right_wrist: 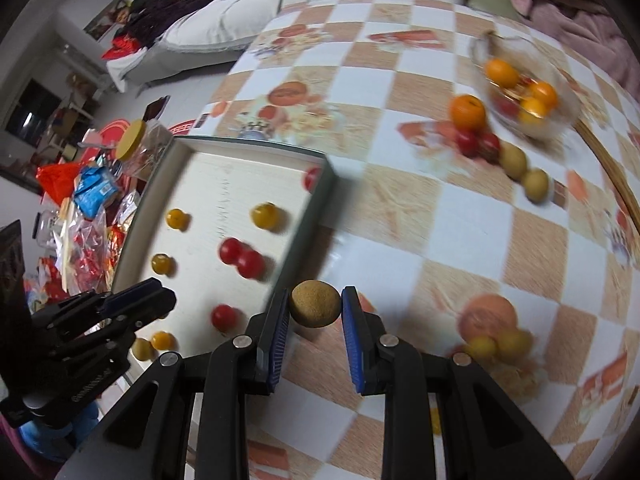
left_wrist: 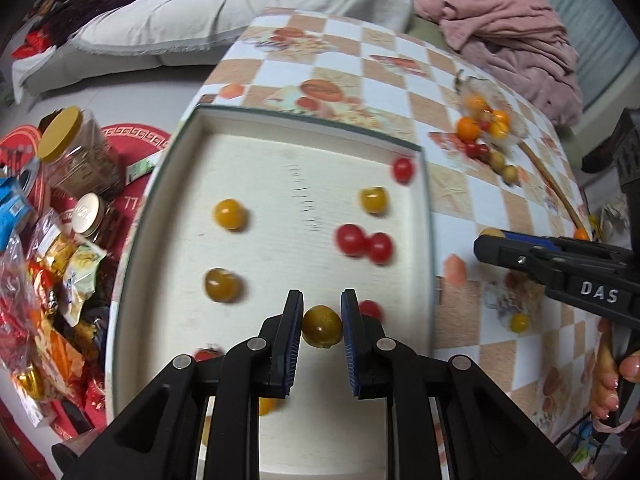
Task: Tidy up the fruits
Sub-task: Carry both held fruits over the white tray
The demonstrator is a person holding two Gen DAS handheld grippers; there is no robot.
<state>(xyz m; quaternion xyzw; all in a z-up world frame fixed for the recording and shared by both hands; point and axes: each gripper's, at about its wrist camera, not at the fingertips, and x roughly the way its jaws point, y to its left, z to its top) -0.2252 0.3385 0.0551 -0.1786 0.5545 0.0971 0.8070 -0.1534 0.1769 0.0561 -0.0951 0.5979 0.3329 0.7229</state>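
Note:
A cream tray [left_wrist: 180, 216] [right_wrist: 292, 240] lies on the checkered table and holds several red and yellow cherry tomatoes. My left gripper [left_wrist: 321, 322] is shut on an olive-yellow tomato [left_wrist: 322, 326] just above the tray's near part; it also shows in the right wrist view [right_wrist: 136, 296]. My right gripper [right_wrist: 315, 307] is shut on a round brown fruit [right_wrist: 315, 308] and holds it above the table beside the tray's right edge; in the left wrist view the right gripper [left_wrist: 486, 246] shows from the side. A glass bowl [right_wrist: 560, 120] of oranges stands at the far right.
Loose fruits lie next to the bowl: an orange [right_wrist: 467, 112], red tomatoes [right_wrist: 478, 145] and two brownish fruits [right_wrist: 524, 172]. Two yellow fruits [right_wrist: 496, 344] lie near my right gripper. Jars and snack packets [left_wrist: 60, 240] crowd the floor left of the table. A pink blanket [left_wrist: 512, 28] lies beyond.

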